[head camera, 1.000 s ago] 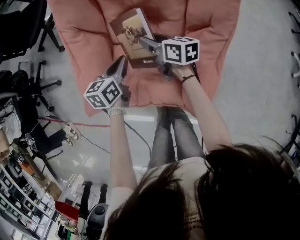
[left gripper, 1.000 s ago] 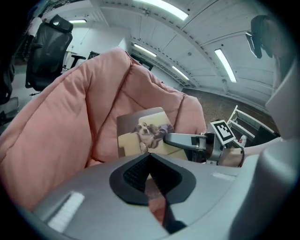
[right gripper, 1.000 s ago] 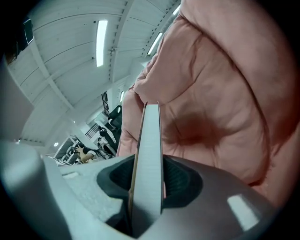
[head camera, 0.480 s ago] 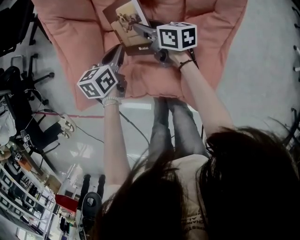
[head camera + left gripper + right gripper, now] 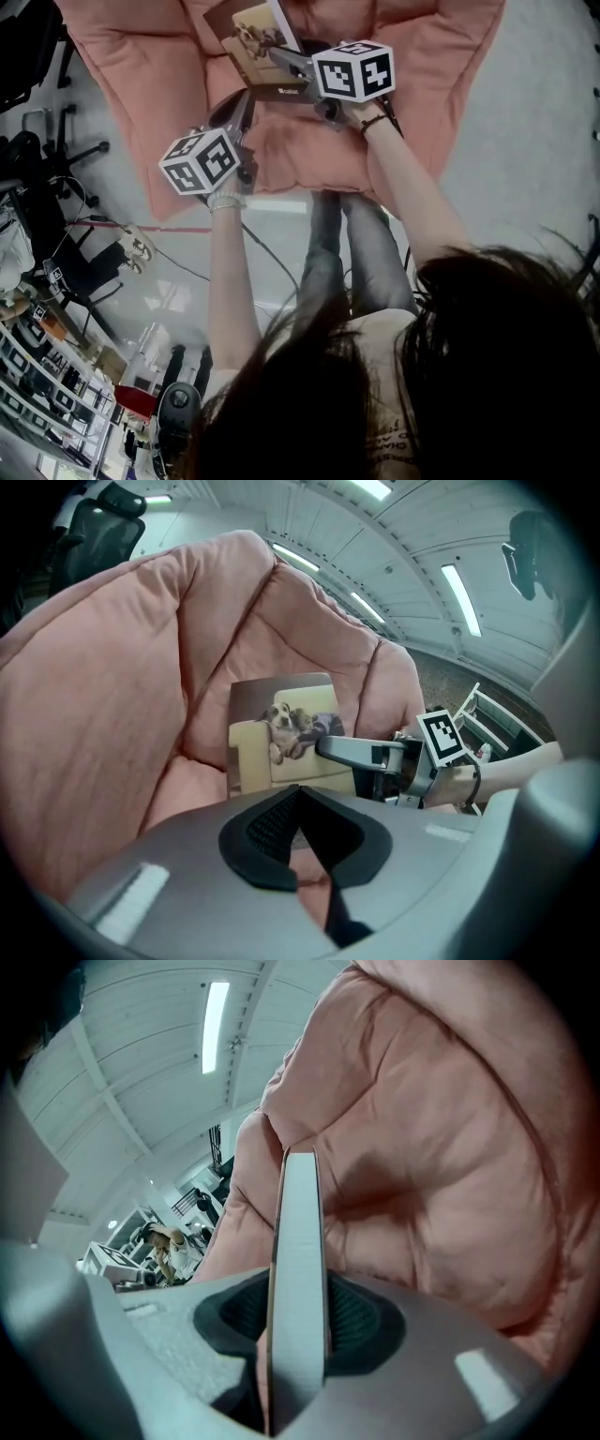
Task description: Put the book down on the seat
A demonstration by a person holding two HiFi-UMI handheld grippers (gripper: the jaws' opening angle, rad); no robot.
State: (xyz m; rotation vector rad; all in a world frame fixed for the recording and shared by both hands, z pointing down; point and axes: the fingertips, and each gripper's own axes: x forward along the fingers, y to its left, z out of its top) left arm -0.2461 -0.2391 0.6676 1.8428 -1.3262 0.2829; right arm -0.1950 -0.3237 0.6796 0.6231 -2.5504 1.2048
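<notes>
Off the left edge of the pink padded seat (image 5: 141, 75) stand black office chairs (image 5: 75, 155) on the grey floor. Over the seat's front left part hangs the left gripper (image 5: 246, 98), aimed in toward the seat's back; in its own view its jaws (image 5: 298, 789) meet at the tips with nothing between them, and only pink cushion (image 5: 112, 686) shows past them. Just beyond it, over the middle of the seat, is the book (image 5: 253, 37), its cover photo of a dog on a pale armchair (image 5: 281, 728) turned toward the left gripper. The book is raised against the seat's back padding; its lower edge is hidden, so whether it rests on the seat cannot be told. The right gripper (image 5: 277, 56) reaches in from the seat's right side and is clamped on the book, whose page edge (image 5: 298, 1241) runs up between the two pads with cushion (image 5: 450, 1147) behind. Below the seat's front edge are the person's legs (image 5: 347, 244).
</notes>
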